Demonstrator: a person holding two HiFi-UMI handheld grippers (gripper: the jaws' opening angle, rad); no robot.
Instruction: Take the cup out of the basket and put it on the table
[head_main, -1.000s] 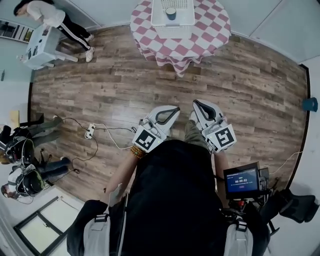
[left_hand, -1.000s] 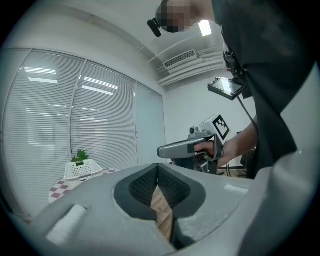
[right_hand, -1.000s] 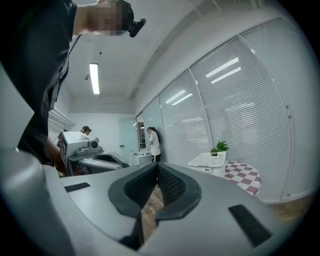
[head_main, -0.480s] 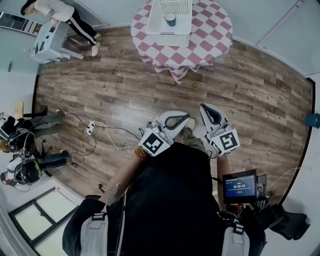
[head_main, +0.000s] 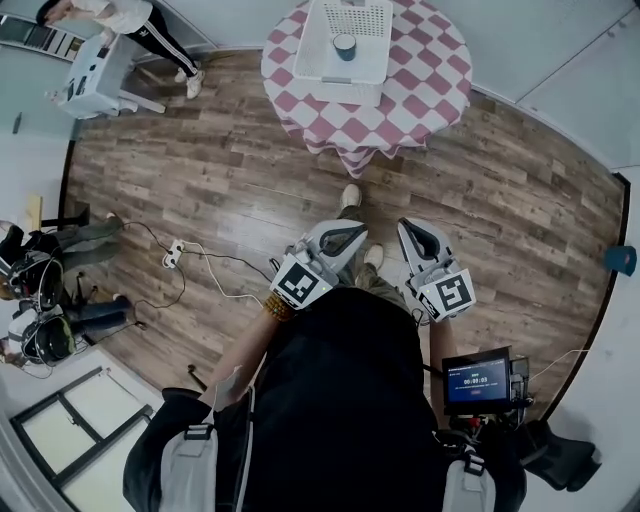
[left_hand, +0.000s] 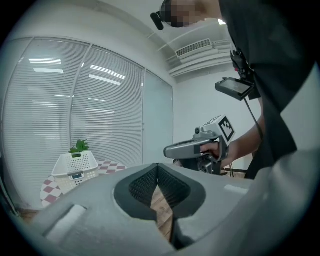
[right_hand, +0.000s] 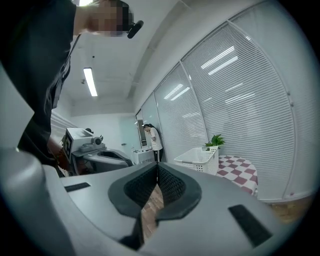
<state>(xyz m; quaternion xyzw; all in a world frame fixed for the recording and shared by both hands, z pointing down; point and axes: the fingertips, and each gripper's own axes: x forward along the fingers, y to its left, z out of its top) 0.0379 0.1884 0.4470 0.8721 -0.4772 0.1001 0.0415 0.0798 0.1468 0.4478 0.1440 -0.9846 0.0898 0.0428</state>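
Note:
The blue cup (head_main: 345, 47) stands inside the white basket (head_main: 370, 22) on the round table with a red-and-white checked cloth (head_main: 420, 85), far ahead of me. Both grippers are held close to my body over the wooden floor, well short of the table. My left gripper (head_main: 350, 233) is shut, its pads meeting with nothing between them (left_hand: 157, 167). My right gripper (head_main: 410, 228) is likewise shut and empty (right_hand: 157, 167). The basket (left_hand: 76, 167) shows small at the left in the left gripper view and at mid-right (right_hand: 200, 157) in the right gripper view.
A green plant (right_hand: 216, 140) stands behind the basket. A person (head_main: 120, 20) stands by a white machine (head_main: 95, 80) at the far left. Cables and a power strip (head_main: 170, 255) lie on the floor to my left. A screen (head_main: 470, 375) hangs at my right side.
I have stepped forward: the table and basket sit lower and nearer in the head view. Both grippers stay shut and close to my body.

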